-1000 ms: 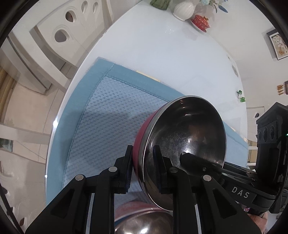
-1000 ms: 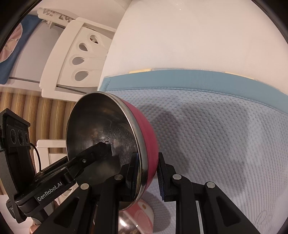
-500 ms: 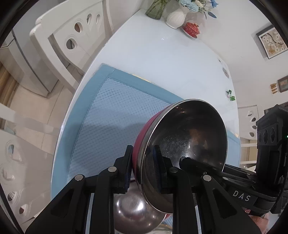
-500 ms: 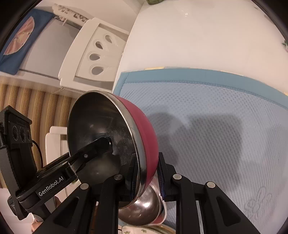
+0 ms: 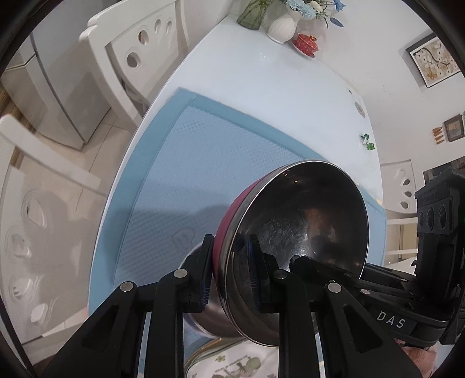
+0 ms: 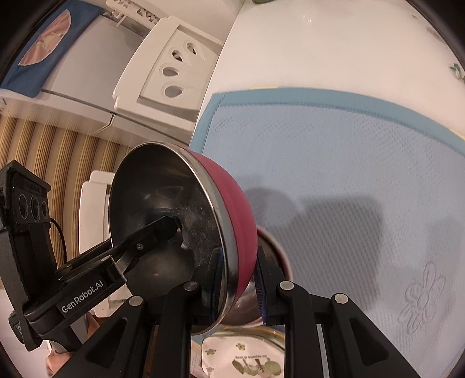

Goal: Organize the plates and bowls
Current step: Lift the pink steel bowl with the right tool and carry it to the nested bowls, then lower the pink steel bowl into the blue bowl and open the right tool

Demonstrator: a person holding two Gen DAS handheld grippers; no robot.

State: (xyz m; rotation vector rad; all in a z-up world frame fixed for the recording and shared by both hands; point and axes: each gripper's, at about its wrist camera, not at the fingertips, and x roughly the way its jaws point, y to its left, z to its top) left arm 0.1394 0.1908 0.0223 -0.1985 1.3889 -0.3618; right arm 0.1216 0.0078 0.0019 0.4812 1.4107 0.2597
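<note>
A steel bowl with a pink-red outside (image 5: 299,221) hangs in the air above the blue mat, tilted on its side. My left gripper (image 5: 229,273) is shut on its rim, and my right gripper (image 6: 237,283) is shut on the opposite rim of the same bowl (image 6: 174,221). A second steel bowl with a pink rim (image 6: 274,253) sits on the mat just below it, also in the left wrist view (image 5: 191,261). A white plate with a green print and gold rim (image 6: 247,357) lies nearest the cameras, also in the left wrist view (image 5: 232,360).
The blue waffle mat (image 5: 186,162) covers the near part of a white table (image 5: 261,87). White chairs (image 5: 136,52) stand at the table's left edge. A green vase (image 5: 250,14), a white vase (image 5: 282,27) and a red lidded cup (image 5: 305,43) stand at the far end.
Both grippers have lifted the pink bowl higher and back from the mat. The second bowl and the printed plate below have come into view.
</note>
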